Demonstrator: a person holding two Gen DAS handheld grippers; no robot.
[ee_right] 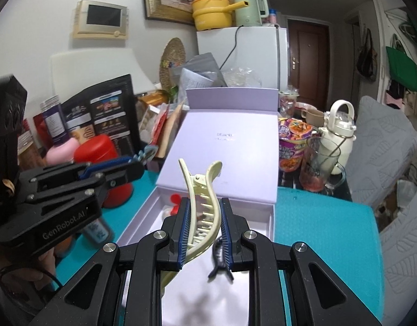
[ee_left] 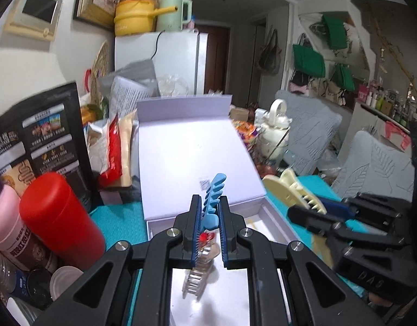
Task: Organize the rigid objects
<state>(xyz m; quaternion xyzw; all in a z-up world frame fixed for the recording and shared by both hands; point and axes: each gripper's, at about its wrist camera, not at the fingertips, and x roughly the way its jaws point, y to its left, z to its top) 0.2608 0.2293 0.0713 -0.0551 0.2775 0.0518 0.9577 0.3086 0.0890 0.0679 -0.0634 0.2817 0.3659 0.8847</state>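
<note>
My left gripper (ee_left: 209,199) is shut on a blue toothed hair clip (ee_left: 214,190) that sticks up past its fingertips, above the open lilac box (ee_left: 273,218). A clear clip with a red piece (ee_left: 200,266) lies in the box below it. My right gripper (ee_right: 205,201) is shut on a cream claw clip (ee_right: 201,190), also over the box (ee_right: 143,214). A small black clip (ee_right: 220,260) lies in the box by its right finger. Each gripper shows in the other's view: the right gripper (ee_left: 309,206) with the cream clip (ee_left: 287,187), and the left gripper (ee_right: 139,167) with the blue clip (ee_right: 148,152).
The box's lid (ee_right: 224,152) lies open behind it on a teal mat (ee_right: 322,233). A red canister (ee_left: 59,217) and a pink bottle (ee_left: 4,217) stand left. A noodle cup (ee_right: 292,141), a glass mug (ee_right: 320,168) and a white jug (ee_right: 340,133) stand right. A hand (ee_right: 31,274) holds the left gripper.
</note>
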